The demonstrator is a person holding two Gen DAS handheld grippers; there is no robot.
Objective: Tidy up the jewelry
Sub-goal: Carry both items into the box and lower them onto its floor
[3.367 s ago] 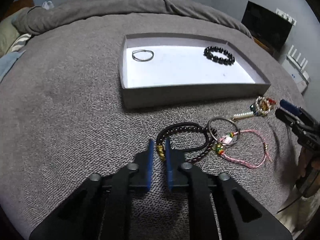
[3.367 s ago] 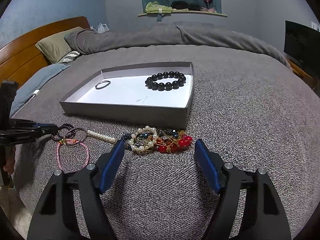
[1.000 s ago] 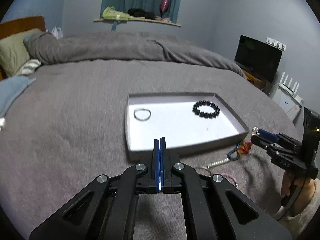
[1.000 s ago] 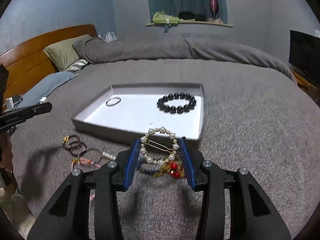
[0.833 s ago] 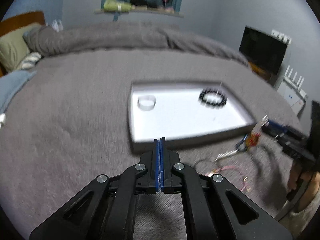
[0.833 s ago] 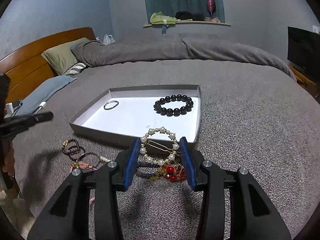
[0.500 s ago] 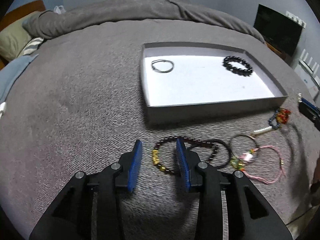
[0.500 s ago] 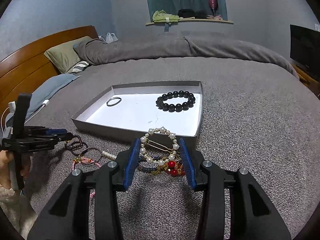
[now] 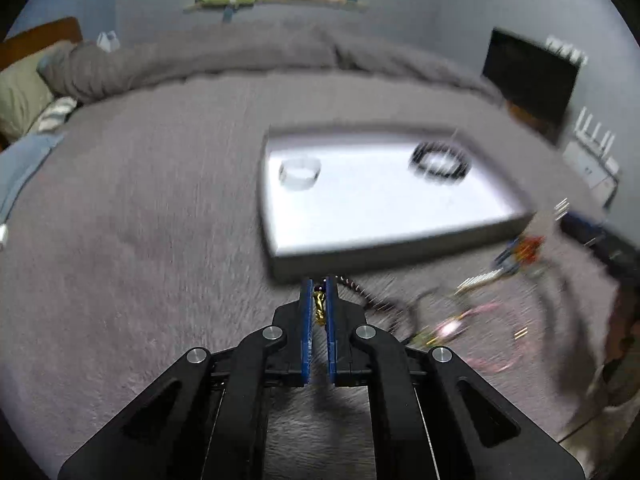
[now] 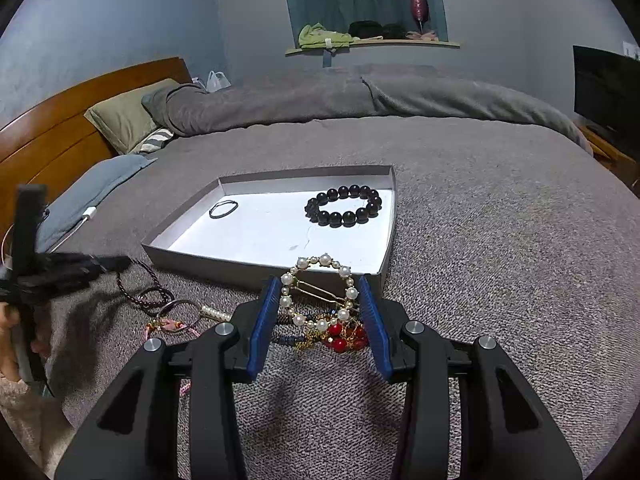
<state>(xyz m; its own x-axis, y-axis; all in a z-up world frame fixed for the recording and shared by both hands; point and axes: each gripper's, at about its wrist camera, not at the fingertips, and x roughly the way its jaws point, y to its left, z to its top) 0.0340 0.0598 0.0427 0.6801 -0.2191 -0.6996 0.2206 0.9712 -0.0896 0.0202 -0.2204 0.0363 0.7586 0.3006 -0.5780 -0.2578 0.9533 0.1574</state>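
In the left wrist view, much blurred, my left tongs (image 9: 319, 290) are closed on the gold beads of a dark beaded bracelet (image 9: 352, 285), which trails to the right over the bed (image 9: 140, 240), just before the near wall of the grey tray (image 9: 400, 254).

In the right wrist view, my right tongs (image 10: 320, 300) grip a pearl ring hair clip (image 10: 319, 292) between the blue pads, above a heap of red and blue beads (image 10: 340, 336). In the tray lie a black bead bracelet (image 10: 344, 205) and a thin ring (image 10: 223, 209).
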